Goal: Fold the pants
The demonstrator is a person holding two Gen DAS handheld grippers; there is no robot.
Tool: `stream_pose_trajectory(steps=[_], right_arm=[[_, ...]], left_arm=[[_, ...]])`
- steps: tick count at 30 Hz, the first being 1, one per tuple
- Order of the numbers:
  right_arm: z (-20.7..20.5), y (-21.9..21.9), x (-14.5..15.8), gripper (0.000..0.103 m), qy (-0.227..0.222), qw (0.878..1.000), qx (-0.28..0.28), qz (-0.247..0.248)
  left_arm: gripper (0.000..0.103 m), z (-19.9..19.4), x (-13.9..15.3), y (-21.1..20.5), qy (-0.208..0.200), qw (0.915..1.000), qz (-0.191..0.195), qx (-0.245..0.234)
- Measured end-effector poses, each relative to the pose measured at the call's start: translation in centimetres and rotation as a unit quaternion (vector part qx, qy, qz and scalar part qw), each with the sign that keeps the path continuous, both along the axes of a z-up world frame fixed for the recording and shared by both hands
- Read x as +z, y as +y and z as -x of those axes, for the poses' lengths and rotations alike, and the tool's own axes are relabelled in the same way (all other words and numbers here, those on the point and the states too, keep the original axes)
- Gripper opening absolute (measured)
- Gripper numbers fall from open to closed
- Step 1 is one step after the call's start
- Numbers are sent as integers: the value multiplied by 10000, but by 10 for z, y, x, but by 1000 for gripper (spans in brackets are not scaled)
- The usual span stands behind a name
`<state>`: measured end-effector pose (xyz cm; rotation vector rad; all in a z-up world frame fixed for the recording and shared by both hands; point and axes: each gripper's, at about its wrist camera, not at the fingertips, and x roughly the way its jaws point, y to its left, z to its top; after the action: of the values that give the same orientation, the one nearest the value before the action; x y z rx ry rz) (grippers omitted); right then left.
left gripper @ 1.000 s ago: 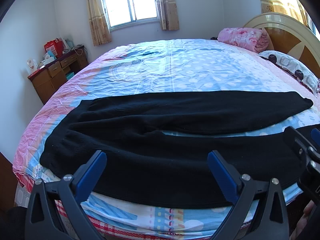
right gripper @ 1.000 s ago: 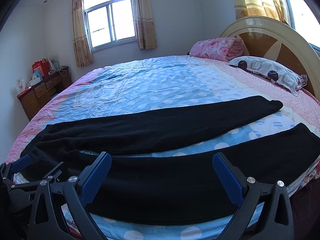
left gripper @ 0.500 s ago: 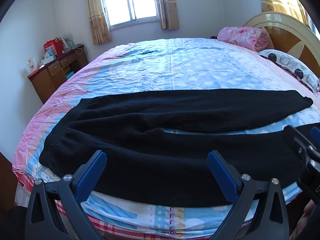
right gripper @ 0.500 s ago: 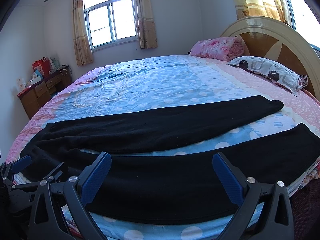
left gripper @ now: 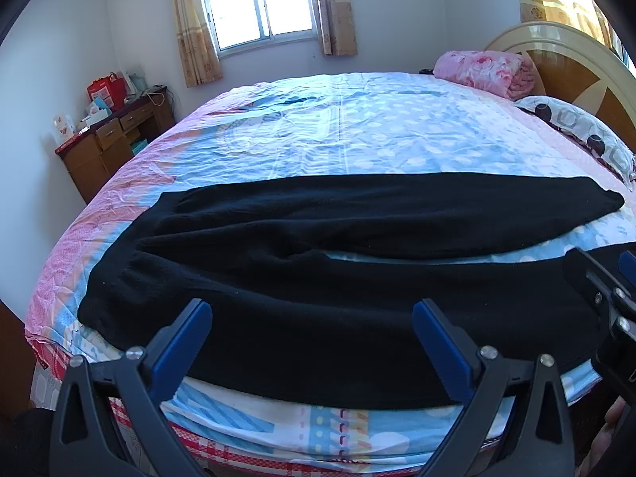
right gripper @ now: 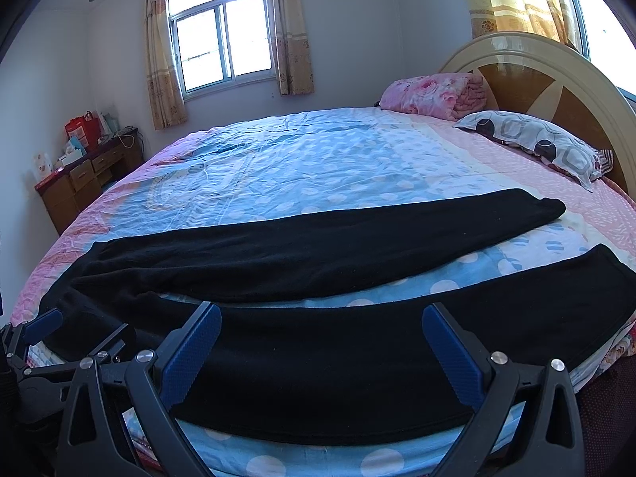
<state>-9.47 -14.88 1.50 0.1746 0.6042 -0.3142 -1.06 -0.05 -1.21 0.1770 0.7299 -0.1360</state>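
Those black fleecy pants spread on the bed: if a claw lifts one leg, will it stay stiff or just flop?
The black fleecy pants would probably flop: they lie limp, with soft creases near the waist. The knit looks fuzzy, so likely grippy, not slippery. They would likely drag along the patterned blue and pink bedsheet rather than slide.

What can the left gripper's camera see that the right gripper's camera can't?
Only the left wrist view shows the pants' waist end in full, lying near the bed's edge, and part of a hand at the lower right corner.

Only the right wrist view shows the near leg's cuff, and the whole headboard.

Both show the black pants spread flat with legs apart on the bed, the pink blanket, the pillow, the window, the wooden desk, and both grippers open: left gripper, right gripper.
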Motion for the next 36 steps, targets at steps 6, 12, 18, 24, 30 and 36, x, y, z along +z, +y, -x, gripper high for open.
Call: stream_pose_trajectory(steps=[6, 12, 18, 24, 30, 36], right_arm=[[0, 2, -2, 102, -17, 10000, 59, 34], [-4, 5, -5, 102, 4, 9998, 200, 67], [-21, 6, -1, 102, 85, 9971, 759, 75], [-85, 32, 14, 102, 294, 9737, 2173, 612], [-184, 80, 12, 74, 571, 9244, 3632, 1010], [-287, 127, -25, 66, 1367, 8818, 4362, 1162]], left_arm=[[103, -1, -3, 2, 49, 10000, -1, 7], [103, -5, -11, 8, 92, 9999, -96, -19], [103, -4, -19, 35, 124, 9998, -156, -59], [103, -11, -28, 78, 302, 9989, 94, 333], [103, -20, -28, 99, 12, 9973, -271, 689], [103, -39, -43, 116, 295, 9964, -166, 776]])
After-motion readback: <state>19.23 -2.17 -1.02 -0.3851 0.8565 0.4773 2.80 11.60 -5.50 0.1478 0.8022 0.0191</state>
